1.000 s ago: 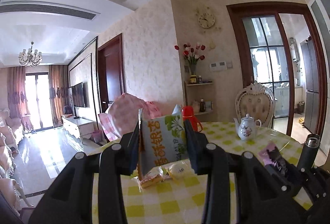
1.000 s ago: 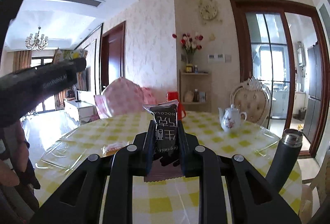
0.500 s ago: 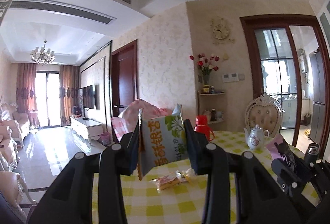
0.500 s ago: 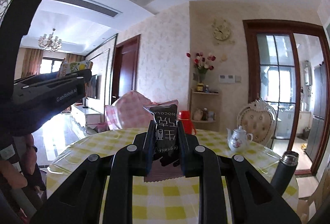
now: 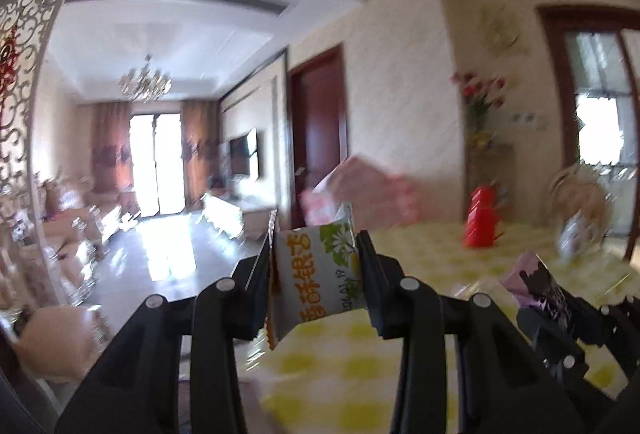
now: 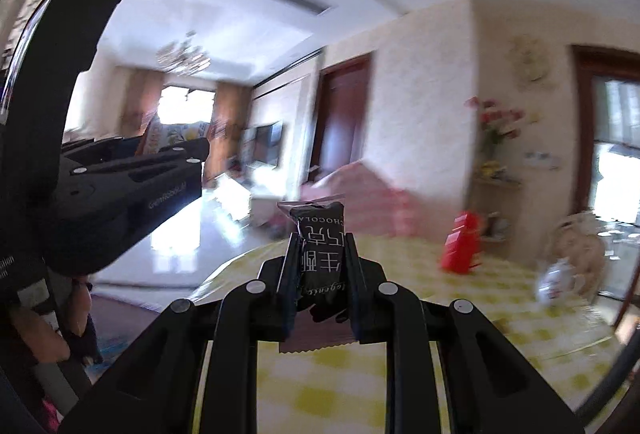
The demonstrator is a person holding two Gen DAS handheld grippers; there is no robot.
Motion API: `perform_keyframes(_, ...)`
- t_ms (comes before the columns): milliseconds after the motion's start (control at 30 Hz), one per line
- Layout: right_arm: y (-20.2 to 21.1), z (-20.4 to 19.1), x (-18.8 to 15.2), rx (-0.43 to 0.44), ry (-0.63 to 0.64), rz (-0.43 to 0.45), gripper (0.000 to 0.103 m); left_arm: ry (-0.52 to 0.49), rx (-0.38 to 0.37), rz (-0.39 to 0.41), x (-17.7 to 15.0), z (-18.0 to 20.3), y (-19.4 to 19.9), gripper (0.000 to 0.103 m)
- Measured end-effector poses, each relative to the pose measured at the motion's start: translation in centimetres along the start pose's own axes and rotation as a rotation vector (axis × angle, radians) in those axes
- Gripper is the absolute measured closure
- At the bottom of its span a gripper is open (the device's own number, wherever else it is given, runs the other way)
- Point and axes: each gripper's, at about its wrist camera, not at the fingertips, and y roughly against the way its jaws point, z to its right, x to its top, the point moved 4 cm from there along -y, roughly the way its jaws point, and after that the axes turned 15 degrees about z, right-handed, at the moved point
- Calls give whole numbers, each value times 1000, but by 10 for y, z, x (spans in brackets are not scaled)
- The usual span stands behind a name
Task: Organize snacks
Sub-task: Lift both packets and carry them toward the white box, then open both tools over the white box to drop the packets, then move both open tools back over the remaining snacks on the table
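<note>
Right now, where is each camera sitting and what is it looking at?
Left wrist: on the left tongs, facing the living room across the yellow checked table; tongs pinch a white snack packet; right tongs at lower right.
Right wrist: on the right tongs, same direction; tongs pinch a black chocolate packet; left tongs at left.
Shared: table, red jug, teapot.

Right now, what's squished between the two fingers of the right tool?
A black chocolate snack packet, standing upright, pinched by the right tool. The right wrist view shows it.
</note>
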Motion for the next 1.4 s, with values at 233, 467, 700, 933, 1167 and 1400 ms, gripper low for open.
perform_keyframes(233, -42, -100, -68, 303, -47, -277, 82, 39, 45, -324, -85, -135, -13, 64)
perform_keyframes(467, -56, -195, -130, 537, -48, -525, 82, 14, 77, -543, -156, -197, -17, 63)
perform_keyframes(700, -67, -214, -170, 602, -57, -649, 47, -41, 174, -677, -205, -217, -27, 12)
perform_keyframes(933, -77, -143, -153, 486, -157, -574, 35, -13, 258, -639, -204, -229, -32, 6)
perform_keyframes(1167, -60, -43, -131, 305, -146, -473, 23, 64, 235, -498, -163, -181, -35, 2)
perform_keyframes(1400, -29, 84, -145, 47, -179, -463, 16, 210, -48, -594, -170, -50, -61, 2)
